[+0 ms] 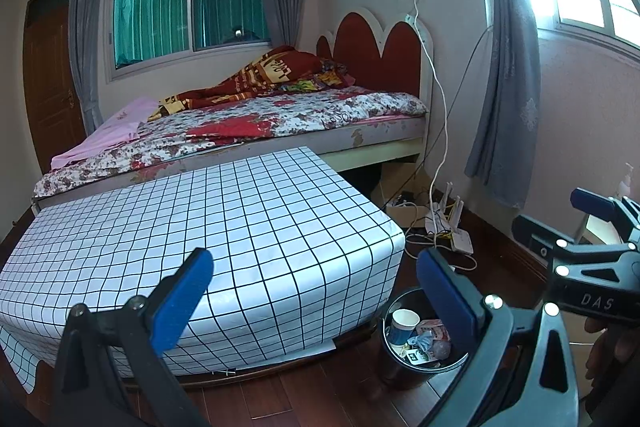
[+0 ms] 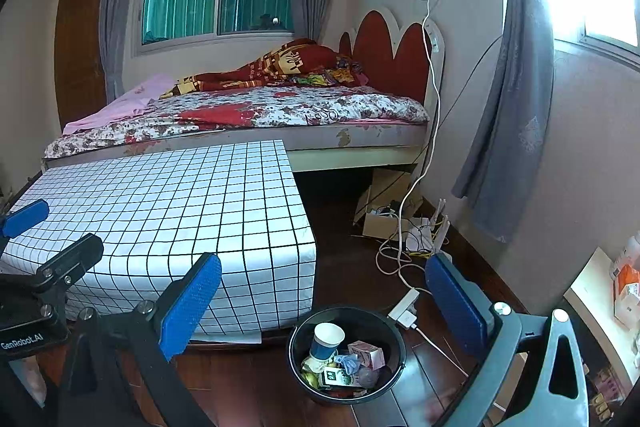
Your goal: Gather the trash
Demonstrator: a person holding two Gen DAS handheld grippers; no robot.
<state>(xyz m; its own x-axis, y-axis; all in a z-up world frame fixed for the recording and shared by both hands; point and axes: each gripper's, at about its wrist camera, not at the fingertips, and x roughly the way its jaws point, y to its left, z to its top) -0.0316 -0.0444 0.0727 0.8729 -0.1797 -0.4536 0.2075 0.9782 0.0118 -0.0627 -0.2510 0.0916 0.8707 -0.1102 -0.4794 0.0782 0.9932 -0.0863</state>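
Beside the bed, at about 6 o'clock in our right wrist view, sits the bin, a dark round pail on the wood floor, just off the corner of the checked table. Trash already lies inside: a cup standing upright toward 10 o'clock of the bin, a pink carton toward 2 o'clock, a green-labelled pack near 6 o'clock, and a crumpled bluish wrapper between them.

We judge all of this light stuff. The cup looks like thin paper and would crush under a hard squeeze, so we would pinch it across the rim or upper wall. The cartons are stiffer and offer flat sides; the wrapper is soft and may slip. If the bin itself must move, its rim is the likeliest hold, though we cannot tell its weight.

Our right gripper hangs above and short of the bin, tilted down, its blue pads spread wide with nothing between them. Our left gripper is likewise wide apart and empty, held level with the table's near corner; from its view the bin lies at 5 o'clock, partly hidden by one pad. No loose trash shows on the table top. A tangle of cables lies on the floor at 1 o'clock of the bin, apart from it.
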